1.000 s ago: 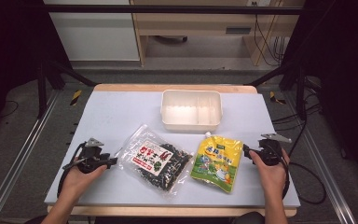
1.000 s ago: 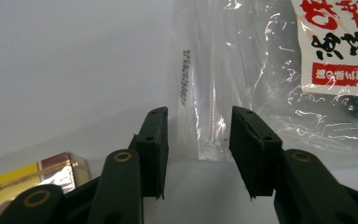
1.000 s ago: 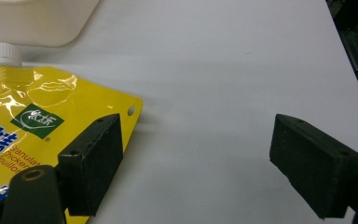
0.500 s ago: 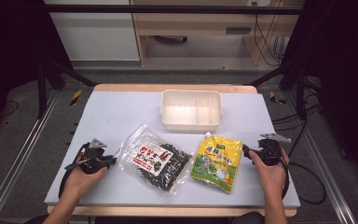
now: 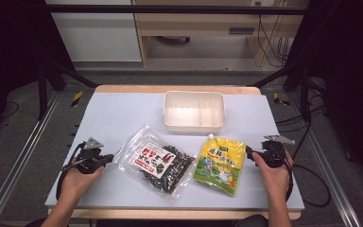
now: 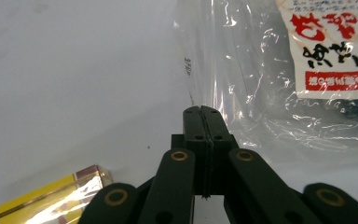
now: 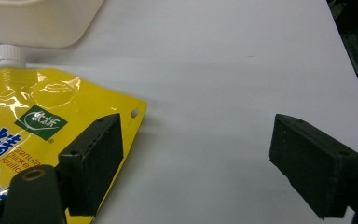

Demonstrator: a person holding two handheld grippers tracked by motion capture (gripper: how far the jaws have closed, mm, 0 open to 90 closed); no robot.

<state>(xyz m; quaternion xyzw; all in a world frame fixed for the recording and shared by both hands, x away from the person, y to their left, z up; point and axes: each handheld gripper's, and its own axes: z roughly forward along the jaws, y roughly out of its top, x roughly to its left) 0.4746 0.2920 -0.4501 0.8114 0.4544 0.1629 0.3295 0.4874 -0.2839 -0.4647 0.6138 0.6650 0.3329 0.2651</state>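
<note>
A clear bag of dark beans [image 5: 158, 163] with a red and white label lies at the table's middle; the left gripper view shows its film [image 6: 242, 70]. My left gripper [image 5: 109, 160] is at the bag's left edge. Its jaws have just been closing and now stand together [image 6: 200, 111], pinching the film's edge. A yellow spouted pouch [image 5: 220, 163] lies to the right of the bag. My right gripper [image 5: 250, 153] stands open at the pouch's right edge, one jaw over the yellow corner [image 7: 121, 107] and the other over bare table [image 7: 196, 135].
A white divided tray [image 5: 194, 126] stands behind the two bags, and its corner [image 7: 37, 23] sits beside the pouch's white cap [image 7: 8, 55]. A yellow wrapped pack [image 6: 51, 196] lies at the left gripper view's low left corner.
The left gripper's jaws have come together at the bag's left edge, with the hand barely shifting. The right hand and both bags have stayed put.
</note>
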